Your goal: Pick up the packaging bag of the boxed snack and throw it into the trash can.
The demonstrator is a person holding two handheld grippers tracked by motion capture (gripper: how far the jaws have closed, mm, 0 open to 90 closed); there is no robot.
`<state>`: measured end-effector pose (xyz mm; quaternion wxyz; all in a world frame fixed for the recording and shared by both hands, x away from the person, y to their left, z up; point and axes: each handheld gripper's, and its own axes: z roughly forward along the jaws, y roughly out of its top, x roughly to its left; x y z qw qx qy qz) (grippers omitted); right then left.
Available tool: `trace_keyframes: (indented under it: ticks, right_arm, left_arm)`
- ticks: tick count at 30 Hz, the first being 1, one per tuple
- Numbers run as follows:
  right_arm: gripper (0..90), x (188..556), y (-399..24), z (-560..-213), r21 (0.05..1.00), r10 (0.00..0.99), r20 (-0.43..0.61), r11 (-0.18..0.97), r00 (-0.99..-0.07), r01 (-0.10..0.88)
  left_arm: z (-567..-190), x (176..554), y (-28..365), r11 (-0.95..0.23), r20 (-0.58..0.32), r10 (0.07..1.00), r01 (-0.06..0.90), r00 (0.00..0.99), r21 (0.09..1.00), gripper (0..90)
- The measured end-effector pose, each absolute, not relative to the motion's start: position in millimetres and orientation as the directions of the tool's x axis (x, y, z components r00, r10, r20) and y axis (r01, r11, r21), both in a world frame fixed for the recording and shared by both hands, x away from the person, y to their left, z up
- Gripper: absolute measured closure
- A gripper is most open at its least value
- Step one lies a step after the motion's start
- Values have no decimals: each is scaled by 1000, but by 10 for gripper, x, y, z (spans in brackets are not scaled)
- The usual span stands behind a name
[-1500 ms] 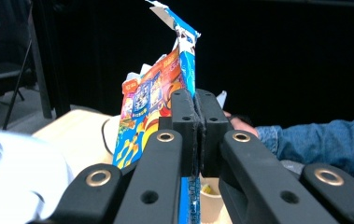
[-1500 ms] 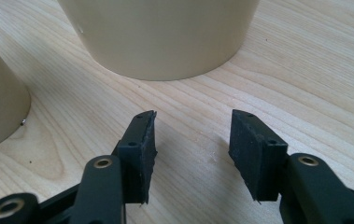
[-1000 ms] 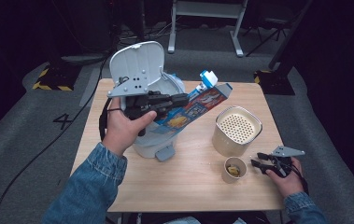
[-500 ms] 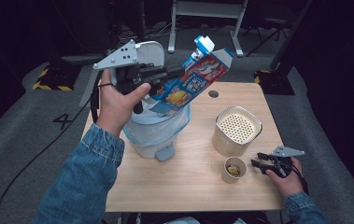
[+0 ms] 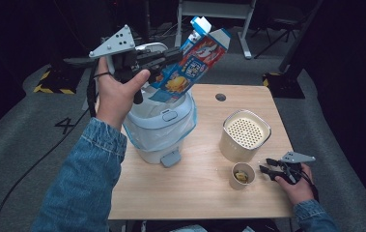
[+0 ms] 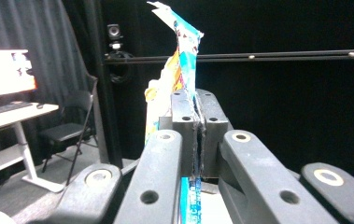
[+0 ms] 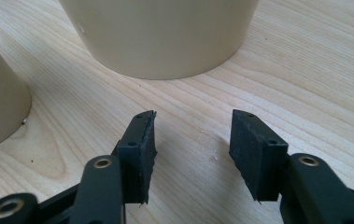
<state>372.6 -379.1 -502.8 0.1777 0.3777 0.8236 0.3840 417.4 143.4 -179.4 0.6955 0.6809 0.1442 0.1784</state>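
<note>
Carton, flattened and printed in blue, red and yellow with a white-and-blue top end, is clamped in the left claw and held in the air above the bin, tilted with its top end pointing up and away from the person. Print on its faces is too small to read from the high view. In the left gripper view the carton appears edge-on as a thin crumpled strip between the two pads, which are pressed flat against it; its lower part is hidden behind the jaw links and its faces cannot be seen. The left hand covers most of the gripper body, and the grey plate on top stands clear above it.

The bin, white with a pale liner, stands near the left edge of the worktop; the carton and hand hide its far rim.

The right claw rests at the right edge of the worktop toward the near corner, its jaws partly apart with nothing between them. In the right gripper view the claw shows bare wood between the pads. A beige canister with a perforated top stands just beyond it, and a small paper cup sits just beside the jaw tips; the cup's contents are indistinct.
</note>
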Motion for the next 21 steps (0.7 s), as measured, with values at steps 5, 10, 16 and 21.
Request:
trace_keyframes:
  ticks: [5, 10, 16, 21]
  right_arm:
    - [509, 3726, -3790, -5028, 767, 760, -1, 418, -650, 487]
    - [509, 3726, -3790, -5028, 767, 760, -1, 418, -650, 487]
    - [508, 3725, -3790, -5029, 767, 759, -1, 418, -651, 486]
    - [508, 3725, -3789, -5028, 767, 759, -1, 418, -651, 486]
  left_arm:
    - [-1802, 4293, 1474, 10, 37, 483, -48, 875, 999, 879]
    - [-1901, 4412, 1458, -3, 28, 508, -30, 861, 1000, 879]
    - [-2004, 4456, 1444, 20, 1, 516, -13, 857, 1000, 879]
    - [-2107, 4500, 1460, 3, -10, 528, 10, 849, 1000, 878]
